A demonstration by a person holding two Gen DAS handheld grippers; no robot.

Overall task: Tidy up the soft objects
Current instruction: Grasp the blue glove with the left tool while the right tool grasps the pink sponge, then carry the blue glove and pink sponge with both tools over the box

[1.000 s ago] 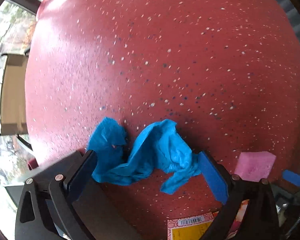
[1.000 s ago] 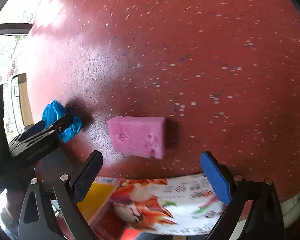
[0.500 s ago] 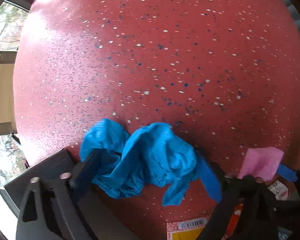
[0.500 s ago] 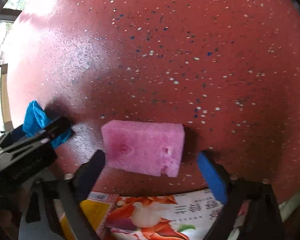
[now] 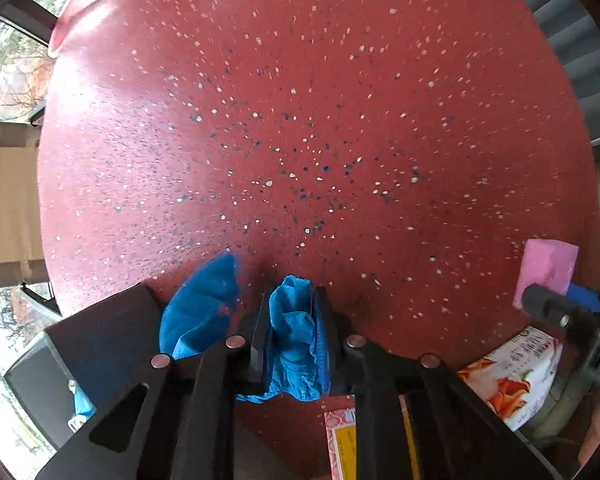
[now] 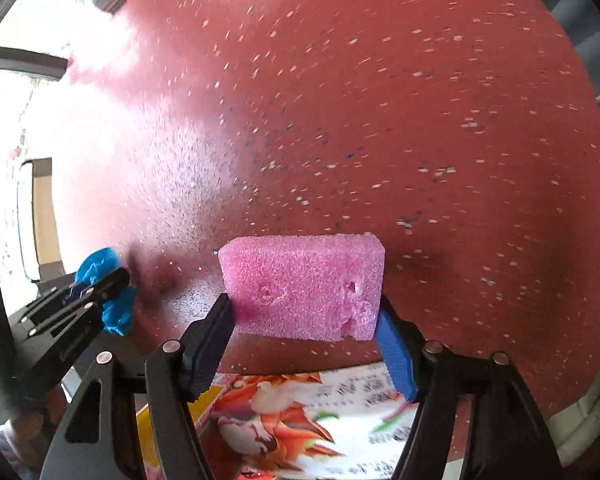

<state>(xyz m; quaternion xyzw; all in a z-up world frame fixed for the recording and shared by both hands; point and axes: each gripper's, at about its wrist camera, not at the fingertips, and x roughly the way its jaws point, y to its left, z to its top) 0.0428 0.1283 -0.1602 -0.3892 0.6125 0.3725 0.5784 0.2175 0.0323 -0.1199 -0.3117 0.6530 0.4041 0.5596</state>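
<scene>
Red speckled tabletop [image 5: 340, 120] ahead; we're pinching blue cloth [image 5: 294, 340] in left claw [image 5: 292, 320], pink sponge [image 6: 304, 288] squeezed between right claw [image 6: 304, 320] pads — lift gently, both squish.

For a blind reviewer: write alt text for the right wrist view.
The right gripper clamps a pink sponge by its ends over a red speckled table. At left, the left gripper pinches crumpled blue cloth; a printed package lies below.

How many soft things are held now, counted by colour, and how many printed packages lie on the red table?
Blue cloth, in the left gripper: 1
Pink sponge, in the right gripper: 1
Printed packages: 2
Total: 4
</scene>
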